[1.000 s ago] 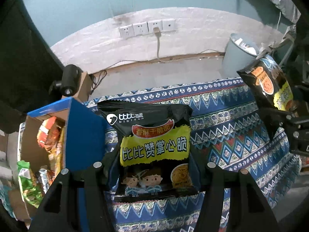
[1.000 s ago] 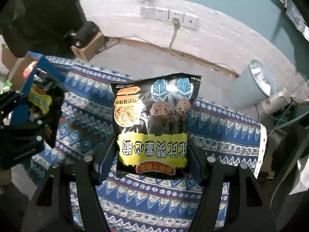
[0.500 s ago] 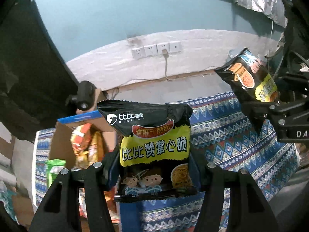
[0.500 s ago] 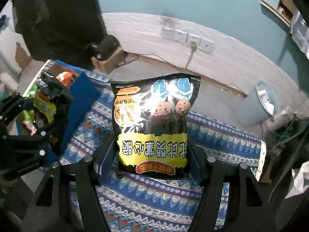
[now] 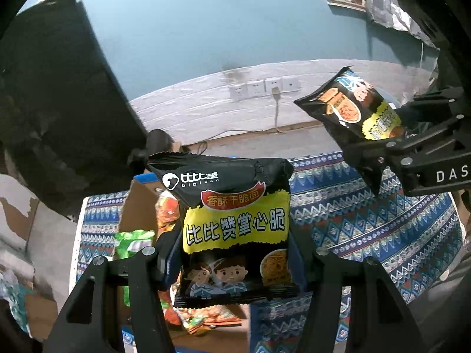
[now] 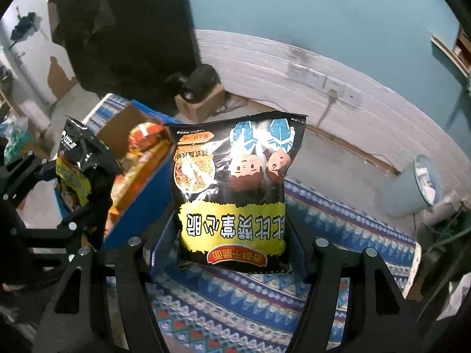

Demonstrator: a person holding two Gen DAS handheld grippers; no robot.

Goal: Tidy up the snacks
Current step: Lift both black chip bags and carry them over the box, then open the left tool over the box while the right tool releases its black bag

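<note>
While both packets hang in the air, the left hand-held gripper (image 5: 235, 259) clamps the lower sides of a black-and-yellow noodle snack packet (image 5: 235, 223), print upright, its crimped top edge free. Right hand-held gripper (image 6: 232, 247): closed on a second, matching packet (image 6: 232, 188), held upside down, its sealed edge pointing away toward the wall.

Cardboard box (image 5: 138, 206), blue outside: stands open near the left end of the table (image 5: 368, 223), directly below and behind the left packet. Contents: orange-red snack bags (image 5: 167, 209) and a green bag (image 5: 132, 241), loosely piled; in the right wrist view the stack reaches the near blue wall of the box.

Table covering: blue patterned cloth, bare across its middle and right part, with open room up to the far and right edges.

Seen from the left wrist view, the right packet floats above the far right of the table, well apart from the left one.

Surroundings: floor strip beyond the far edge, wall sockets (image 5: 265, 88) with one cable, pale bin (image 6: 412, 188) off the right corner.
</note>
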